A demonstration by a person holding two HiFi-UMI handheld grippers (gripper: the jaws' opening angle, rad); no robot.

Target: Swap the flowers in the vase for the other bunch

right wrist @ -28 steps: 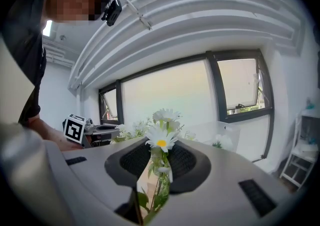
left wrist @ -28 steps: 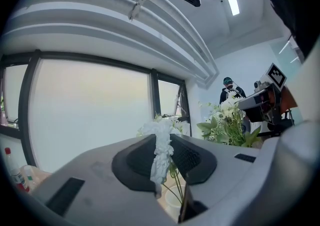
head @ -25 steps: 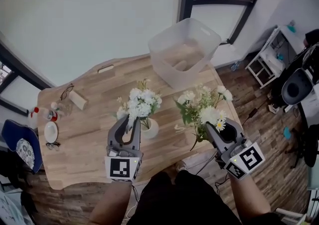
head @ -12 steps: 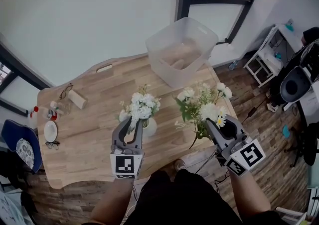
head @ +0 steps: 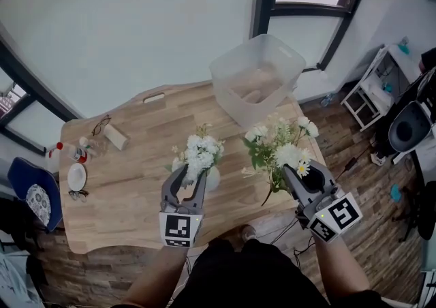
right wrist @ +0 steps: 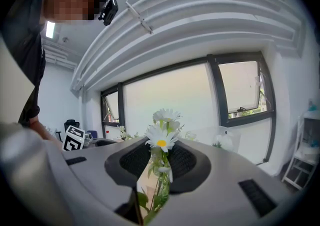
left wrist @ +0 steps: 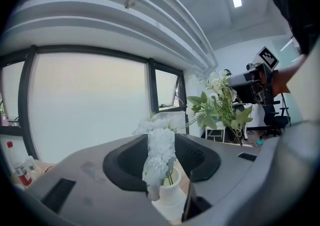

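Note:
A bunch of white flowers (head: pixel 199 152) stands with its stems in a small white vase (head: pixel 212 180) on the wooden table (head: pixel 129 163). My left gripper (head: pixel 191 176) is shut on this bunch just above the vase mouth. In the left gripper view the white blooms (left wrist: pixel 161 155) fill the gap between the jaws, over the vase (left wrist: pixel 172 195). To the right, my right gripper (head: pixel 300 174) is shut on the stems of a leafy bunch with daisies (head: pixel 276 146), held up above the table's near right edge. A daisy head (right wrist: pixel 160 142) rises between the right jaws (right wrist: pixel 152 170).
A clear plastic bin (head: pixel 255 78) stands at the table's far right edge. Glasses (head: pixel 101 125), a wood block (head: pixel 116 136), a bottle (head: pixel 54 157) and a saucer (head: pixel 76 177) lie at the left end. A white shelf unit (head: pixel 371 88) and an office chair (head: pixel 409 126) stand on the floor to the right.
My left gripper has come down and the white bunch sits lower in the vase. The right gripper has kept the leafy bunch in about the same place.

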